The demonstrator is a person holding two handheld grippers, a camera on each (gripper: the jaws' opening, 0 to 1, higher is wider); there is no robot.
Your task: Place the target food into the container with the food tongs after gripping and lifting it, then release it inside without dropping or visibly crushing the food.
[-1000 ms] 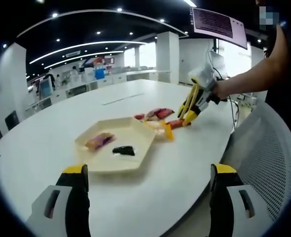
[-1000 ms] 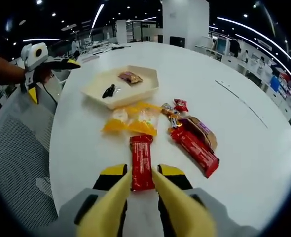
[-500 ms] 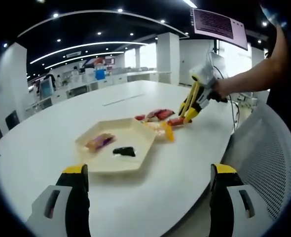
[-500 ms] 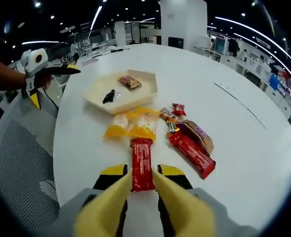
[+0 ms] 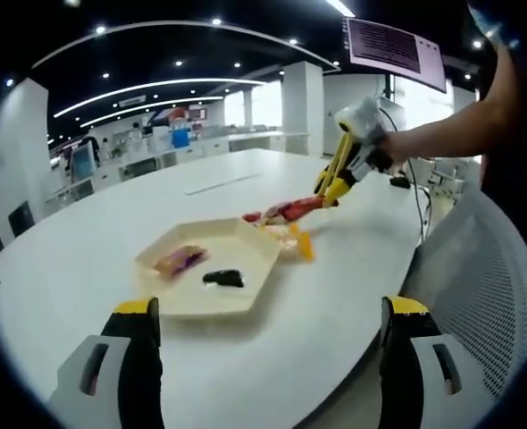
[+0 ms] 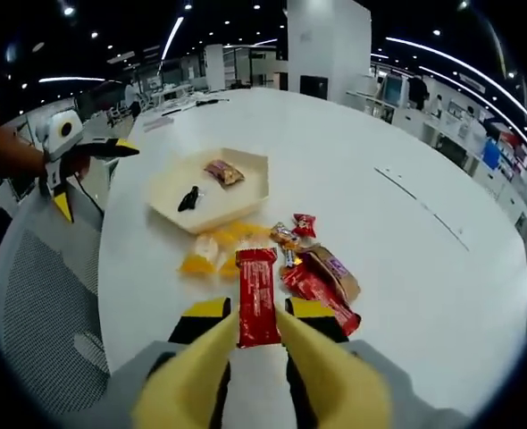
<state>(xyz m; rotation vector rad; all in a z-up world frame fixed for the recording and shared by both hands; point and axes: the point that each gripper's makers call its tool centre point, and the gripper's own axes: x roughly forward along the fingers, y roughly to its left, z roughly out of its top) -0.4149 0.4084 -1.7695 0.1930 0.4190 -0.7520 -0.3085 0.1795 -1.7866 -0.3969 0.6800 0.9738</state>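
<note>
Right gripper [image 6: 255,326] pinches a red bar [image 6: 256,297]; ahead, the tray [image 6: 246,192] holds 2 snacks; left gripper [image 5: 263,322] spread.

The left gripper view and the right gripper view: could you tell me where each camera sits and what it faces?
Left gripper view: rides the left gripper, jaws wide apart, facing over the white table to the tray; a forearm holds the right gripper.
Right gripper view: rides the right gripper, looking down at its red snack bar, lifted above the other snacks.
Shared: tray, table, each other's gripper.
</note>
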